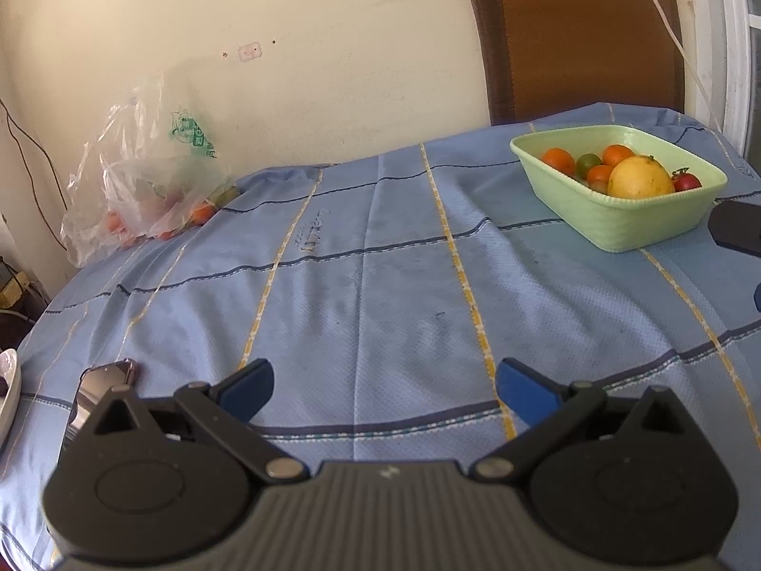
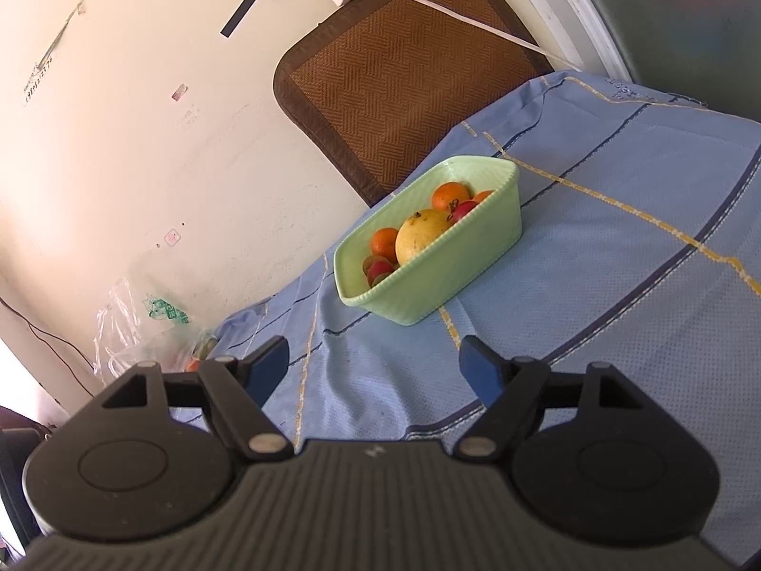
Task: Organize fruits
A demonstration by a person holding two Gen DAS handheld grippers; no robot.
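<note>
**Reaching for the bagged fruit while the basket waits**

Looking through both wrist cameras, I have two empty grippers over the blue cloth (image 1: pixel 380 285). The left gripper (image 1: pixel 384 388) has its jaws spread wide with nothing between them; the right gripper (image 2: pixel 375 371) is the same — spread and holding nothing.

The green basket (image 2: pixel 475 257) sits at the far right of the table, near the chair (image 1: pixel 575 33), and already holds a large yellow fruit (image 1: pixel 639 177), several small oranges (image 1: pixel 559 159), a green one and a red one. More fruit sits in the plastic bag (image 1: pixel 142 166) at the far left against the wall; orange pieces show through the film at its base, though I cannot count them.

I judge the step in hand to be fetching from that bag with the left gripper, since it faces that side. To do it well, I would come in low at the bag's mouth rather than pinching through the plastic — film bunches and drags the whole bag. A second gripper pinning the bag's edge would help. Round fruit rolls, so I would close across the widest part, gently, and lift straight. A phone (image 1: pixel 102 388) lies just beside the left gripper; I would keep clear of it.
</note>
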